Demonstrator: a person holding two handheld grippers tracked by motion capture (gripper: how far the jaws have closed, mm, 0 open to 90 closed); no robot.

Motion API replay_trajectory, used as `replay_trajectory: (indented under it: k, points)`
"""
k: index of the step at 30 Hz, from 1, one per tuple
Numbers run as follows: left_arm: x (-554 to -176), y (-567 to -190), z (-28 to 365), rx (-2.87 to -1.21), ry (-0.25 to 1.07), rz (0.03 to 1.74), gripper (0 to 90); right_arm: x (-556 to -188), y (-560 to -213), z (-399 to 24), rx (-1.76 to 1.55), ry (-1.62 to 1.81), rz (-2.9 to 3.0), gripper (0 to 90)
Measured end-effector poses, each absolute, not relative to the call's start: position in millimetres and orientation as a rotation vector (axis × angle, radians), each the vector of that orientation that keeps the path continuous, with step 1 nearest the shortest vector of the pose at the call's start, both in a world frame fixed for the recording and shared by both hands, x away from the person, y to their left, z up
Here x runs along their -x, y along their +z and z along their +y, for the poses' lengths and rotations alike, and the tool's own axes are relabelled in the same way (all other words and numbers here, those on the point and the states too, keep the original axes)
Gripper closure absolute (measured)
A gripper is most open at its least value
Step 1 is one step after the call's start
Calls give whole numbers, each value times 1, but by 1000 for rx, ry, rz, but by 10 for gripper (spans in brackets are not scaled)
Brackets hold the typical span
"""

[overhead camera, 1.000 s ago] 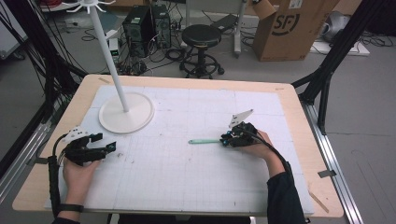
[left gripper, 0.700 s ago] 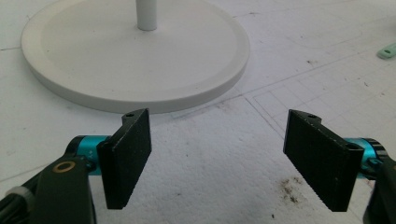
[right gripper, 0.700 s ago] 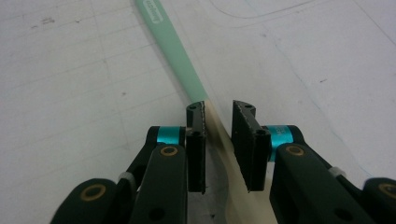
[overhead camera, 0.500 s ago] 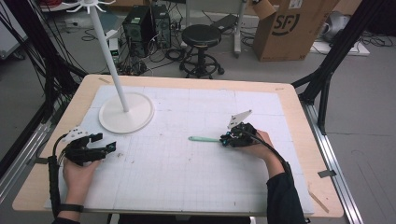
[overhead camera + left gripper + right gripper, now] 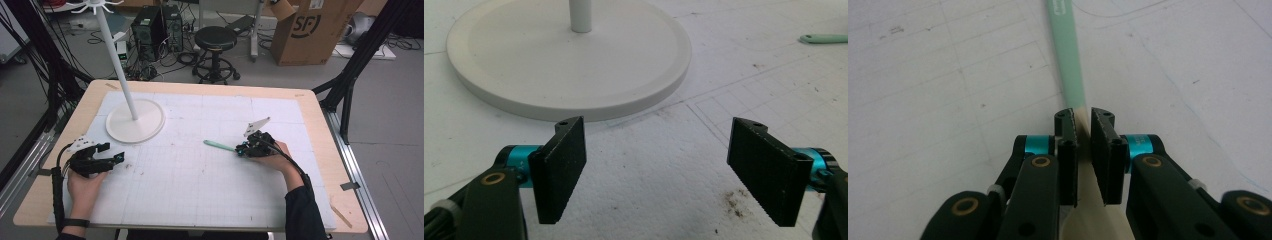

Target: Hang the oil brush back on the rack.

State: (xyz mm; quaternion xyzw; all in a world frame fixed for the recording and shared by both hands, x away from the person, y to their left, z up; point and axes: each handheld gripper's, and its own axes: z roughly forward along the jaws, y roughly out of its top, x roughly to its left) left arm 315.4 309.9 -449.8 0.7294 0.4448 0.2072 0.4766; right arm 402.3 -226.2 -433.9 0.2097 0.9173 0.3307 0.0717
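Mint-green and slim, the stick (image 5: 219, 145) lies flat on the white gridded mat (image 5: 200, 200), right of the table's middle, its free end pointing toward nine o'clock in the high view. Its near end sits between the jaws of the right gripper (image 5: 243, 149), which have just been closing and now pinch it; in the right gripper view the stick (image 5: 1066, 55) runs straight away from the pads toward twelve o'clock, with a pale cream part showing below the jaws. The person's right hand (image 5: 272, 155) holds that gripper low over the mat, the dark sleeve coming in from five o'clock.

Well apart, at about eight o'clock of the table, the left gripper (image 5: 119, 157) rests in the left hand (image 5: 85, 185). In the left gripper view its jaws stand spread wide with nothing between them, only bare mat. Just beyond them, toward twelve o'clock, is the round white base (image 5: 569, 60) of a stand with its upright pole (image 5: 116, 60); the stick's tip shows at two o'clock.
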Motion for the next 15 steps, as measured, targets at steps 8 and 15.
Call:
replay_trajectory:
  k: [8,15]
  points:
    - [-316,-450,310,-1782,505,1087,243,-402,-431,-224,-660,1018,2728,835]
    - [-315,-450,310,-1781,505,1087,244,-399,-413,-218,-667,1179,2630,835]
